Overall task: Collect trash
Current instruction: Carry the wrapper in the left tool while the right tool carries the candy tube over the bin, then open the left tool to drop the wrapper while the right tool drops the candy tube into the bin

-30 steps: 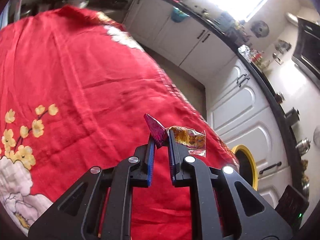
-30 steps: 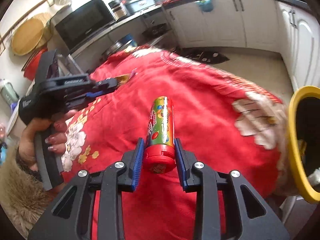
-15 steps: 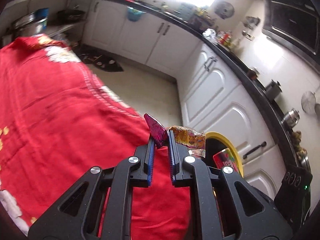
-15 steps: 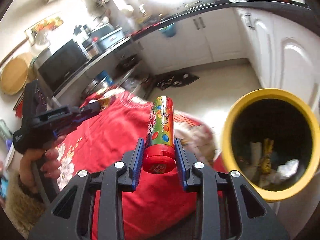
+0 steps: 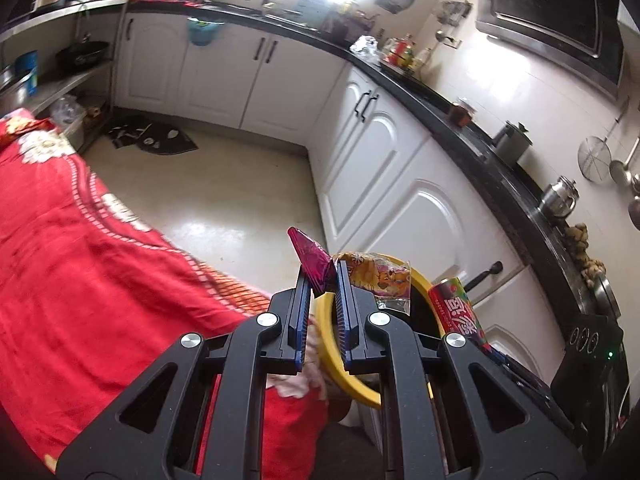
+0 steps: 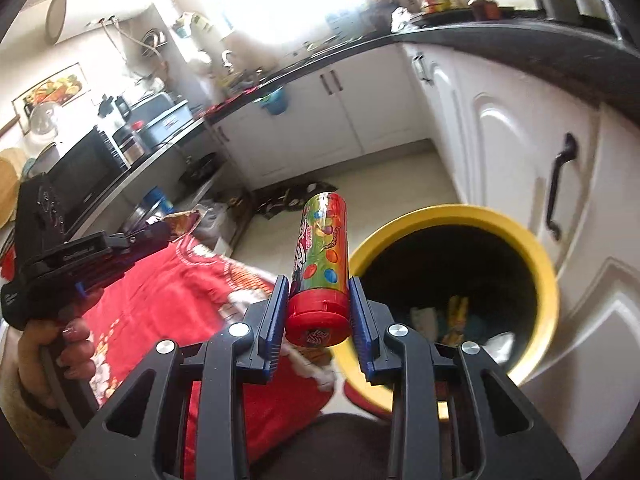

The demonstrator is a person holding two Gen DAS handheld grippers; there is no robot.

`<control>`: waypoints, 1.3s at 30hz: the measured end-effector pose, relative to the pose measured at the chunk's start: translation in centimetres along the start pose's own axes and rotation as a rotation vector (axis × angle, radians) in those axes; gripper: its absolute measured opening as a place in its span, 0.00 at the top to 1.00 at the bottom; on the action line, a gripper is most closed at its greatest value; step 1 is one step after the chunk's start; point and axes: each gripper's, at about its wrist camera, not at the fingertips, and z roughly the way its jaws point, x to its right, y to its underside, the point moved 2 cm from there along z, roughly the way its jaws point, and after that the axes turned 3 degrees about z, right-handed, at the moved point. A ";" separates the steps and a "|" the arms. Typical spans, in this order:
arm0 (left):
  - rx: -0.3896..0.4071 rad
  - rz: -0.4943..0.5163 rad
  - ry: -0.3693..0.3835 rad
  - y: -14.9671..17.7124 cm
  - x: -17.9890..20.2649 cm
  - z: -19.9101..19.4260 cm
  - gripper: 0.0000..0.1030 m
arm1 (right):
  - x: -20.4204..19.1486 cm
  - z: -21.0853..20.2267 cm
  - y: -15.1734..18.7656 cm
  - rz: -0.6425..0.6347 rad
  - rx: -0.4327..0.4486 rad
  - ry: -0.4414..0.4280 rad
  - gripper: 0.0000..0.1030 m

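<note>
My left gripper (image 5: 323,280) is shut on a purple candy wrapper (image 5: 310,258), with a yellow snack wrapper (image 5: 378,278) pinned beside its right finger. It hangs past the table edge, near the rim of the yellow-rimmed trash bin (image 5: 332,344). My right gripper (image 6: 319,292) is shut on a red-capped candy tube (image 6: 322,268) and holds it just left of the bin (image 6: 536,264), which holds some trash. The tube also shows in the left wrist view (image 5: 456,312). The left gripper shows in the right wrist view (image 6: 160,230).
The table with a red flowered cloth (image 5: 80,272) lies to the left. White kitchen cabinets (image 5: 400,184) under a black counter stand close behind the bin. A dark floor mat (image 5: 150,138) lies on the pale floor.
Both grippers have swung away from the red table toward the yellow bin, each still holding its trash. The bin now fills more of the right wrist view.
</note>
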 end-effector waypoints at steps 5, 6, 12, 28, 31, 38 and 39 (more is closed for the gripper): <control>-0.003 0.039 0.014 0.1 2.3 0.9 0.92 | 1.3 -0.8 -0.4 -0.010 0.039 0.068 0.72; -0.002 0.046 0.015 0.1 2.6 1.1 0.92 | 1.5 -0.9 -0.5 -0.016 0.047 0.087 0.72; -0.006 0.097 0.009 0.7 4.8 2.3 0.92 | 2.9 -1.4 -0.7 -0.035 0.076 0.165 0.72; -0.112 0.208 -0.019 3.6 7.1 7.6 0.92 | 6.7 1.8 1.2 -0.032 -0.019 0.243 0.72; -0.135 0.217 -0.019 4.1 7.4 8.5 0.92 | 7.1 2.5 1.7 -0.027 -0.038 0.251 0.72; -0.184 0.202 -0.013 4.7 7.3 10.6 0.91 | 8.2 3.6 1.9 -0.021 -0.052 0.283 0.70; -0.192 0.196 -0.008 4.7 7.2 11.0 0.91 | 8.4 3.7 2.0 -0.019 -0.054 0.285 0.70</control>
